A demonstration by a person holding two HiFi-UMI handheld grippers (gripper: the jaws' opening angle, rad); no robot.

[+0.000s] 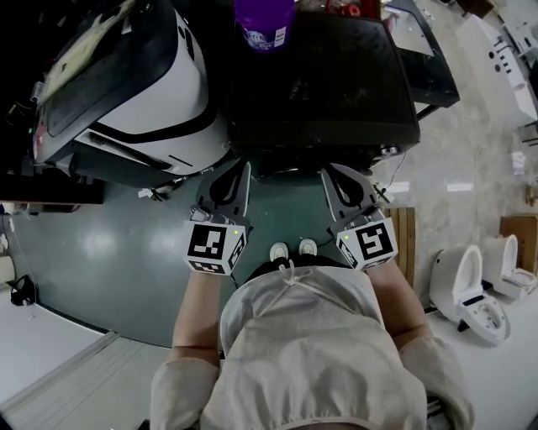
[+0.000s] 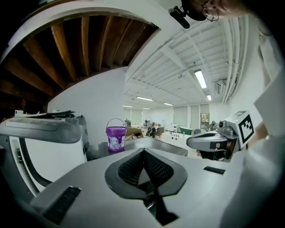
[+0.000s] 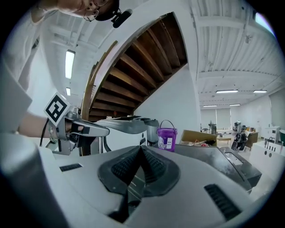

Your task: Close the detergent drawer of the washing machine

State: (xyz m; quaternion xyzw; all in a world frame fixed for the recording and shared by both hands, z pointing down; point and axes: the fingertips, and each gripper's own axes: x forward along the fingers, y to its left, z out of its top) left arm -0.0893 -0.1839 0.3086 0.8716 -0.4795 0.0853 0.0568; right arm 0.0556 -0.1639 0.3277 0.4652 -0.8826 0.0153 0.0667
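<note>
The black washing machine [image 1: 324, 80] stands right in front of me, seen from above; its front face and detergent drawer are hidden under its top edge. My left gripper [image 1: 241, 170] and right gripper [image 1: 330, 173] hover side by side just before that front edge, both shut with nothing between the pads. In the left gripper view the ribbed pads [image 2: 133, 167] meet at the tip of the left gripper [image 2: 143, 152], and the machine's top [image 2: 156, 143] lies beyond. The right gripper [image 3: 141, 148] looks the same, jaws pressed together, empty.
A purple bucket [image 1: 265, 21] sits on the black machine's top. A white machine [image 1: 126, 80] with a raised lid stands at the left. My shoes [image 1: 292, 249] rest on the green floor. White toilets [image 1: 458, 281] and a wooden pallet [image 1: 405, 239] are to the right.
</note>
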